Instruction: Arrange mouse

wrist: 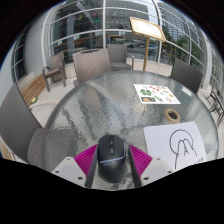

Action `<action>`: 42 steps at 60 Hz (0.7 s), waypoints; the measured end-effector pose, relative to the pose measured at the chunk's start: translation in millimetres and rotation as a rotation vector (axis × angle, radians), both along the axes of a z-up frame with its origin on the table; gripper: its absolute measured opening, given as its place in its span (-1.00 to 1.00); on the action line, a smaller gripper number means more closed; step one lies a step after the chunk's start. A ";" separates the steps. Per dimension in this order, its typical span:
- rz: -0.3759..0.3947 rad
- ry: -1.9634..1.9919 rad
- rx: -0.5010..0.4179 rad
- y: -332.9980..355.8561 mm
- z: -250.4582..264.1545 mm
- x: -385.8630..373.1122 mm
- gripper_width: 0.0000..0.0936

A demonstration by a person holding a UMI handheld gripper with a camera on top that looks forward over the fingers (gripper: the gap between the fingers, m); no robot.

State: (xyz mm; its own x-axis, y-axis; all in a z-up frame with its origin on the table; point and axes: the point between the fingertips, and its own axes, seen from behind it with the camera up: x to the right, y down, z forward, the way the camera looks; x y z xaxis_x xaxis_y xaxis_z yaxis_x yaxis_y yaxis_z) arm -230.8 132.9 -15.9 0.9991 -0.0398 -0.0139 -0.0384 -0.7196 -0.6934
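Observation:
A dark grey computer mouse [111,160] sits between my two fingers, its nose pointing away from me over a round glass table [90,105]. My gripper [112,152] is shut on the mouse: the pink pads [88,158] press against its left and right sides. A white sheet with a black outline drawing of a mouse [180,146] lies on the table to the right of the fingers, a short way ahead.
A second white sheet with small coloured pictures [155,95] lies farther off on the right. Chairs [88,62] stand round the table's far side, with a wooden stand [148,35] beyond and a wooden bench [32,88] to the left.

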 end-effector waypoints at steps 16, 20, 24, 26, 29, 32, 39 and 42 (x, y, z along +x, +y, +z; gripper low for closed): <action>-0.032 0.006 -0.012 1.8 -1.9 4.5 -0.15; -0.005 0.001 -0.045 -2.1 -2.0 2.9 -0.26; 0.018 0.002 -0.070 -3.0 -1.1 2.2 -0.36; 0.031 0.021 -0.084 -4.5 1.7 -0.9 -0.36; 0.048 0.061 -0.070 -3.2 22.9 -6.1 -0.36; 0.053 0.056 -0.002 5.2 64.4 -0.6 -0.36; 0.071 0.015 0.180 28.1 190.2 31.2 -0.35; 0.064 0.012 0.261 36.8 239.1 51.6 -0.36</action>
State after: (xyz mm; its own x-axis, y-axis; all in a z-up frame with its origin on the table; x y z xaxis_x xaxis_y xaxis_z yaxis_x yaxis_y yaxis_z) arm -179.2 169.6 223.2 0.9992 0.0296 -0.0269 -0.0077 -0.5178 -0.8554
